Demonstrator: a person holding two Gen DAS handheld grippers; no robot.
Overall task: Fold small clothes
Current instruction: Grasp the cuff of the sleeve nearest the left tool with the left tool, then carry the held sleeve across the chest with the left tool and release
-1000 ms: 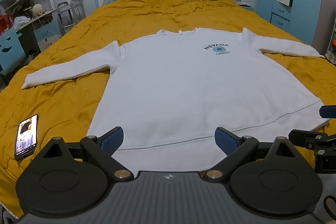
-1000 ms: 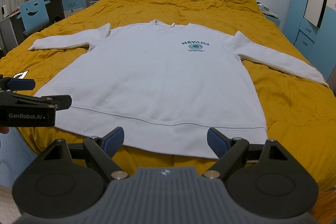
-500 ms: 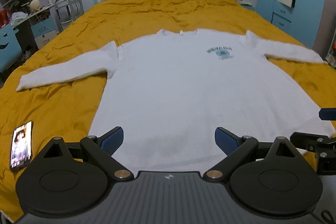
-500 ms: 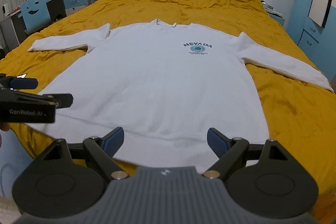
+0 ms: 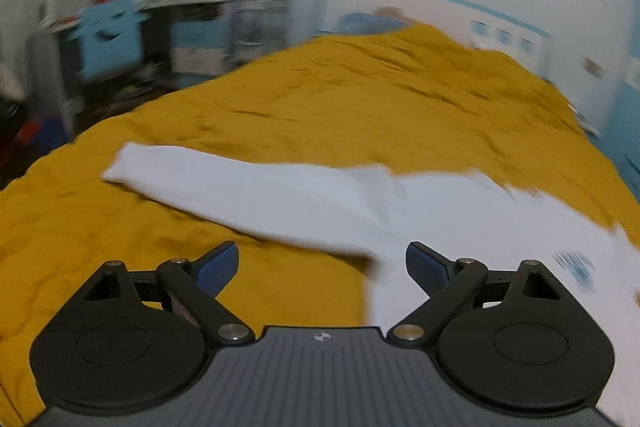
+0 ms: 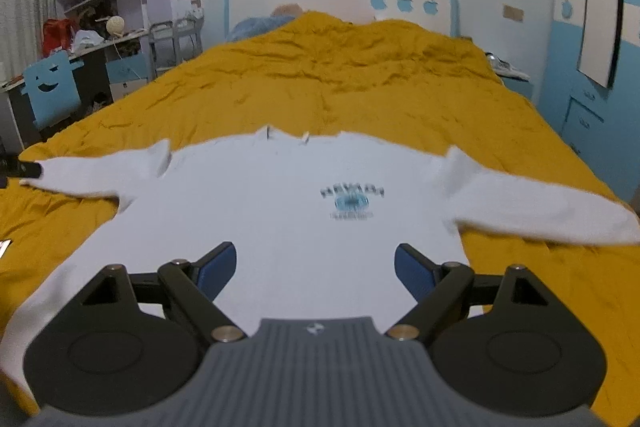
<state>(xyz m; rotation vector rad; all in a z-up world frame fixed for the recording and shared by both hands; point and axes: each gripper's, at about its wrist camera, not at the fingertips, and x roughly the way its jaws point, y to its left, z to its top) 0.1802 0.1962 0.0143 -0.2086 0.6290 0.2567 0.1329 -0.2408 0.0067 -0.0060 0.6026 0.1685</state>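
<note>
Covering nearly all of both views, a mustard-yellow bedspread point(image 6: 360, 83) lies rumpled over a wide bed, its creases running toward a white headboard point(image 6: 340, 3) with a blue border and 3 blue apple shapes. On the spread, a white long-sleeved sweatshirt point(image 6: 280, 211) lies flat, chest side up, with both sleeves stretched out to the sides and the neckline toward the headboard. Its fabric looks smooth and plain, apart from a small blue-and-dark chest print point(image 6: 352, 199), too blurred to read. In the left wrist view the sweatshirt point(image 5: 460, 227) fills the lower right, and 1 sleeve point(image 5: 240, 187) runs out leftward across the yellow cloth to a squared cuff; this view is smeared by motion.

The left gripper point(image 5: 322, 265) hovers above the spread beside that sleeve's underarm, its 2 blue-padded fingers spread wide with nothing between them. The right gripper point(image 6: 315, 267) hangs over the sweatshirt's lower body, equally wide apart and empty.
</note>
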